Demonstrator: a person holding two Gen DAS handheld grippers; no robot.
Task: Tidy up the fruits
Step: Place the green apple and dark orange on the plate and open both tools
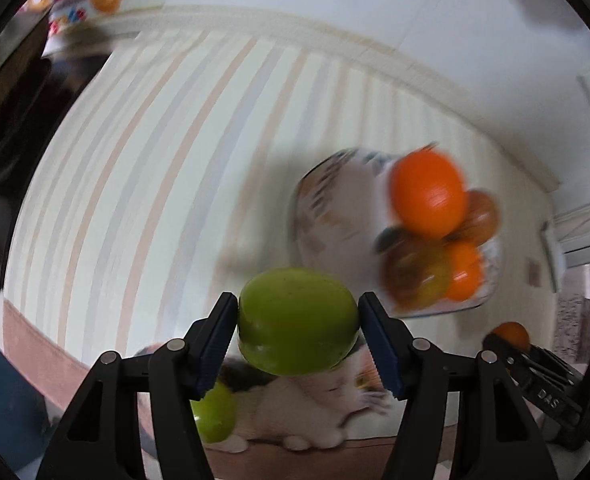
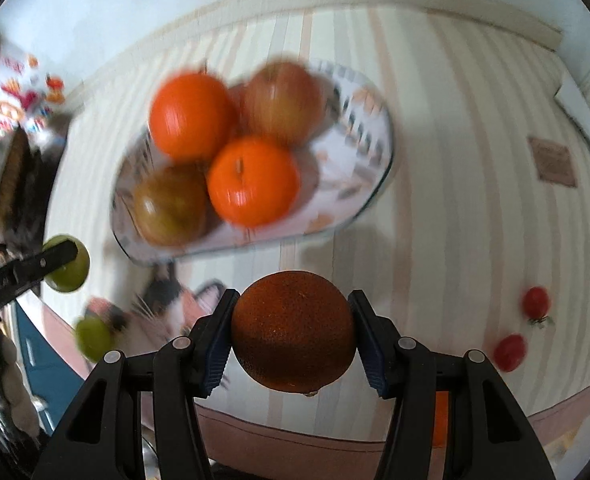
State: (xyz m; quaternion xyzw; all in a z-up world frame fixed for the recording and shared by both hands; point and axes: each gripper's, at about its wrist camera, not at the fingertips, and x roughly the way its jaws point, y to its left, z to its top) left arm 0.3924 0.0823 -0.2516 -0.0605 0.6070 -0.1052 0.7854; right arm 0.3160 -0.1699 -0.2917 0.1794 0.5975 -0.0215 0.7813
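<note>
My left gripper [image 1: 298,330] is shut on a green apple [image 1: 297,320] and holds it above the striped tablecloth, left of and below a patterned bowl [image 1: 327,208]. My right gripper [image 2: 293,334] is shut on an orange [image 2: 293,330] and holds it in front of the same bowl [image 2: 359,136]. The bowl holds two oranges [image 2: 253,182] and two reddish apples [image 2: 283,102]. A second green fruit [image 1: 213,414] lies on a cat-picture mat [image 1: 315,404] under the left gripper. The left gripper with its green apple [image 2: 69,266] shows at the left of the right wrist view.
Two small red tomatoes [image 2: 535,300] lie on the cloth at the right. Another orange [image 2: 439,420] shows below the right gripper. A colourful box [image 2: 19,100] and dark objects stand at the far left. The table's front edge runs along the bottom.
</note>
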